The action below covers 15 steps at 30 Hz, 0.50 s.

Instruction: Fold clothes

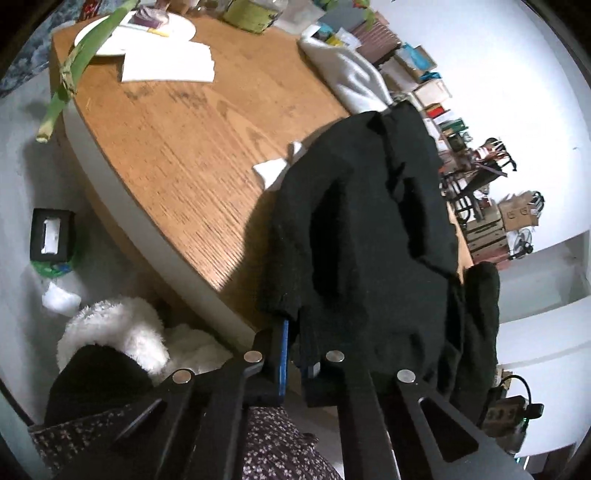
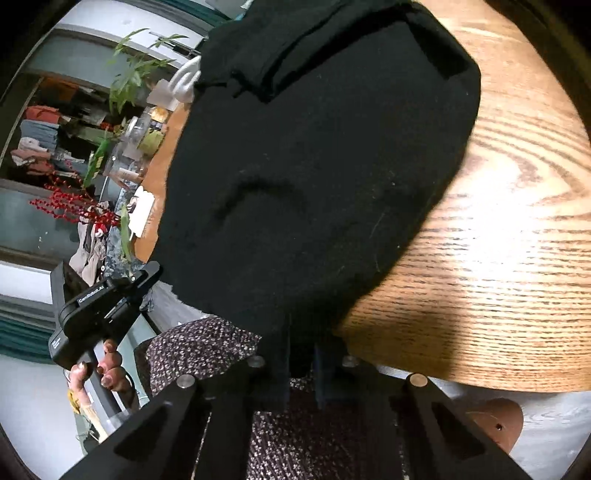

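Note:
A black knit garment (image 1: 369, 229) lies across the near edge of the wooden table (image 1: 177, 147), partly bunched and hanging over the rim. My left gripper (image 1: 293, 332) is shut on the black garment's near hem, its fingertips hidden under the cloth. In the right wrist view the same black garment (image 2: 314, 166) fills the middle, spread on the wooden table (image 2: 509, 240). My right gripper (image 2: 301, 343) is shut on another part of its near edge. The other hand-held gripper (image 2: 103, 306) shows at the left, held by a hand (image 2: 99, 373).
A white cloth (image 1: 354, 77) and a small white piece (image 1: 273, 170) lie beyond the garment. A plate (image 1: 147, 33), papers (image 1: 168, 64) and a green stalk (image 1: 77, 66) sit at the far end. A fluffy white item (image 1: 118, 332) is below the table edge. A patterned skirt (image 2: 207, 347) is close to me.

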Each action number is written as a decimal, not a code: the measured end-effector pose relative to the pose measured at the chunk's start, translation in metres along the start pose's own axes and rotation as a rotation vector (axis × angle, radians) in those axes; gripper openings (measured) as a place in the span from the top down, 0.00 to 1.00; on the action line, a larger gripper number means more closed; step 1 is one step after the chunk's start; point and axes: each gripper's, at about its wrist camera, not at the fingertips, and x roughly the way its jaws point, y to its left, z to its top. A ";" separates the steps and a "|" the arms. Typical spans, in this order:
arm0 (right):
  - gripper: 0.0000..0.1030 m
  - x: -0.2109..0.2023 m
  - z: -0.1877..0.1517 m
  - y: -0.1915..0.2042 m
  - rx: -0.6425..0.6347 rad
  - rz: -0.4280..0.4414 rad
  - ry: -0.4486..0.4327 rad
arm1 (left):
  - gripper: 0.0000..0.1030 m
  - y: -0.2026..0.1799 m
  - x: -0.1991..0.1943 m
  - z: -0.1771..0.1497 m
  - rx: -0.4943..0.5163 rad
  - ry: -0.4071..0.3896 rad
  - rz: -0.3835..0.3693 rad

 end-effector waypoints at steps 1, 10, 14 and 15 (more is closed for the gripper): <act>0.90 -0.004 -0.001 0.003 -0.015 -0.008 -0.011 | 0.96 -0.003 -0.007 -0.003 0.008 -0.008 0.004; 0.91 -0.025 -0.029 0.004 -0.113 -0.092 -0.035 | 0.98 0.024 -0.032 -0.027 0.012 -0.040 0.110; 0.92 -0.038 -0.039 -0.008 -0.111 -0.085 -0.024 | 0.99 0.038 -0.041 -0.023 -0.056 -0.044 0.085; 0.92 -0.039 -0.040 -0.011 -0.109 -0.080 -0.018 | 0.98 0.041 -0.041 -0.021 -0.090 -0.029 0.065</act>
